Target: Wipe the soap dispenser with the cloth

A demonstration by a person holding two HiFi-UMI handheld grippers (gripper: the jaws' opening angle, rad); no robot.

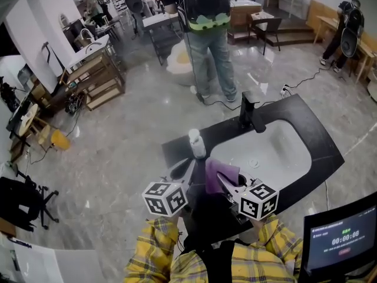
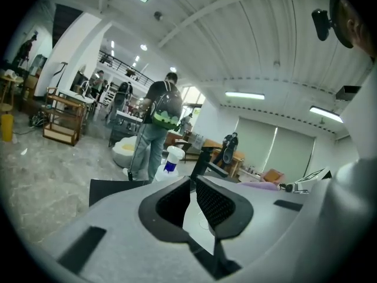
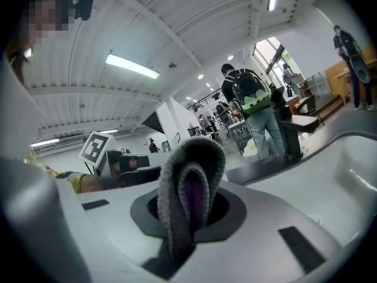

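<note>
The white soap dispenser stands upright on the black counter, left of the white basin. My left gripper sits just short of it with its jaws shut and nothing between them. In the left gripper view the dispenser rises a little left of the closed jaws. My right gripper is shut on a folded purple cloth, held over the basin's near left edge. The right gripper view shows the cloth bulging out of the jaws.
A black faucet stands at the back of the basin. A person with a backpack stands on the floor beyond the counter. A monitor is at the lower right. Shelves and tables line the far left.
</note>
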